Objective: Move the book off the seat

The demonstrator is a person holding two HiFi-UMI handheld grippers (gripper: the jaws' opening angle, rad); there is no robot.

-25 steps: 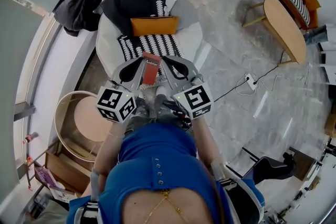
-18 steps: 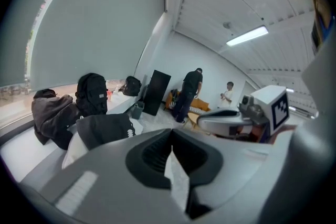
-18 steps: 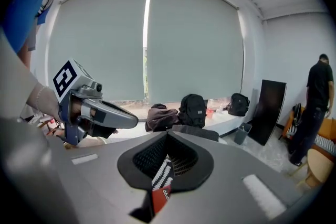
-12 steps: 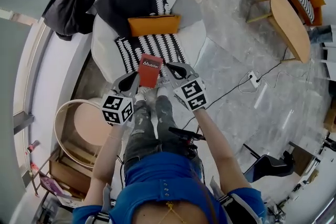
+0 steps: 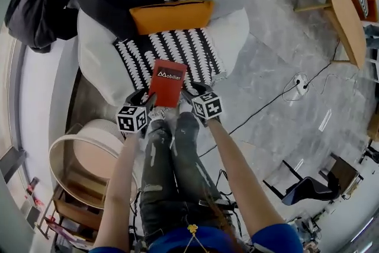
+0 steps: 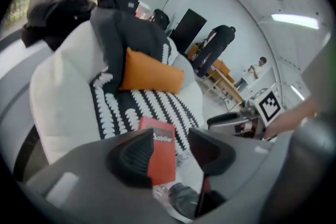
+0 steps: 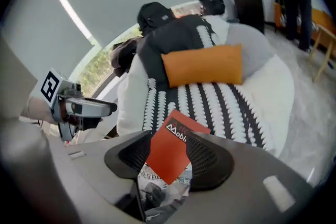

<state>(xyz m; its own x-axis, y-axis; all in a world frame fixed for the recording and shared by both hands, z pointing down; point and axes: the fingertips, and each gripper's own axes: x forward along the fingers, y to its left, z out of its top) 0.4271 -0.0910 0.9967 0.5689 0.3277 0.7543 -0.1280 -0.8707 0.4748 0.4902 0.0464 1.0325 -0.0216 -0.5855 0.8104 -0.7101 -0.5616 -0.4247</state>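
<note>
The room had a grey marble floor (image 5: 278, 68), and in front of me stood a round white seat (image 5: 95, 62) with a striped blanket (image 5: 189, 50) and an orange cushion (image 5: 172, 15); the red book (image 5: 167, 83) lay on the front part of the blanket, so it was not yet moved off. I judged that I was at the reaching step, before any grasp. My left claw (image 5: 144, 99) and right claw (image 5: 190, 92) had just been opening and stood wide; the book showed in the gap of each, but no pad pressed on it. The next move called for closing on the book's near edge and lifting it clear of the seat. Both my arms were stretched forward, with the claws tilted down, one on each side of the book's near end.
</note>
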